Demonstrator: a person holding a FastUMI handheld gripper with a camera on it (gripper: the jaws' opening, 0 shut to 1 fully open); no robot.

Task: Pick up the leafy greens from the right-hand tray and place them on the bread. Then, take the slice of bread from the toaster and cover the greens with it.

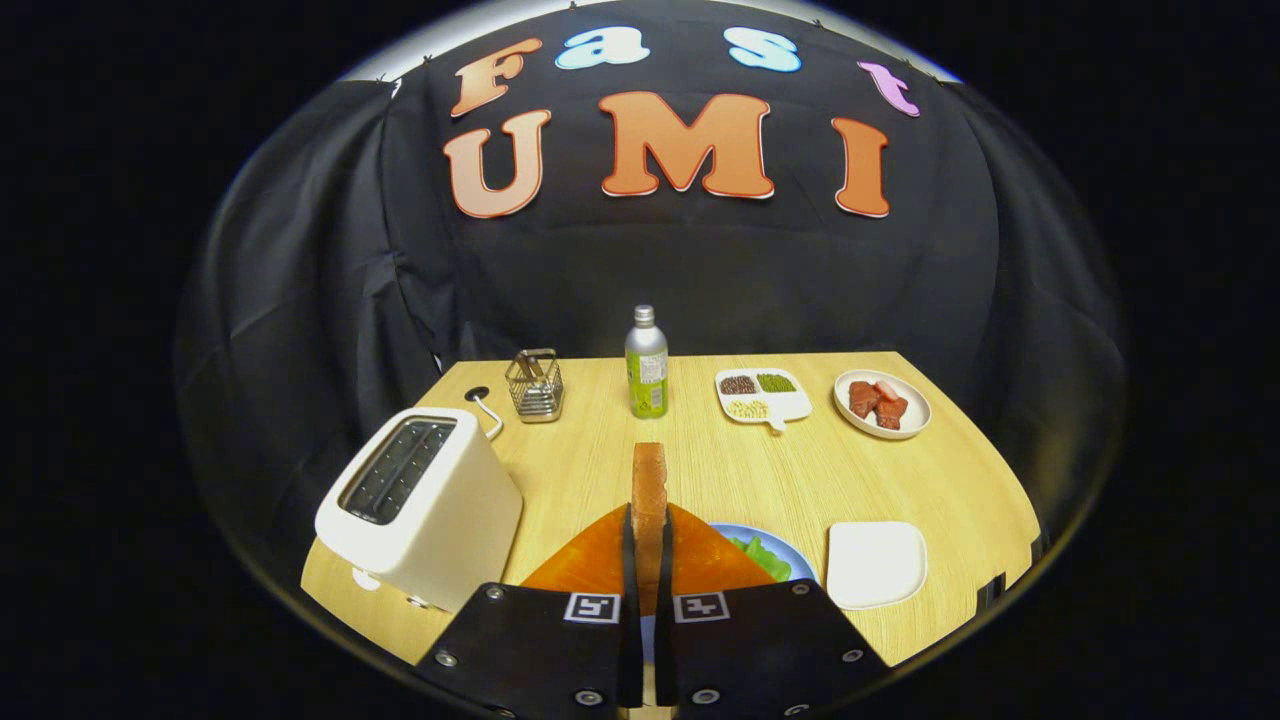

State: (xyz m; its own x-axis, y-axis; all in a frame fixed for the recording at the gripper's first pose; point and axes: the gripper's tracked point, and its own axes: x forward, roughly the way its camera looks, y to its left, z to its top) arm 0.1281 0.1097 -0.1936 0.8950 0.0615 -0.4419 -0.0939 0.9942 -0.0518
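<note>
A slice of bread point(649, 500) stands on edge between my fingers, with my gripper point(648, 560) shut on it above the table. Just beyond the fingers, to the right, lie the leafy greens point(762, 555) on a blue plate point(790, 548); whatever is under them is hidden by my fingers. The white toaster point(425, 500) stands to the left of the fingers, its slots dark and open on top. A white square tray point(876, 562) sits bare to the right of the plate.
At the back of the wooden table point(720, 470) stand a wire holder point(535, 385), a green bottle point(647, 365), a divided dish of grains point(762, 394) and a plate of red meat point(882, 402). The toaster's cord point(490, 410) runs behind the toaster.
</note>
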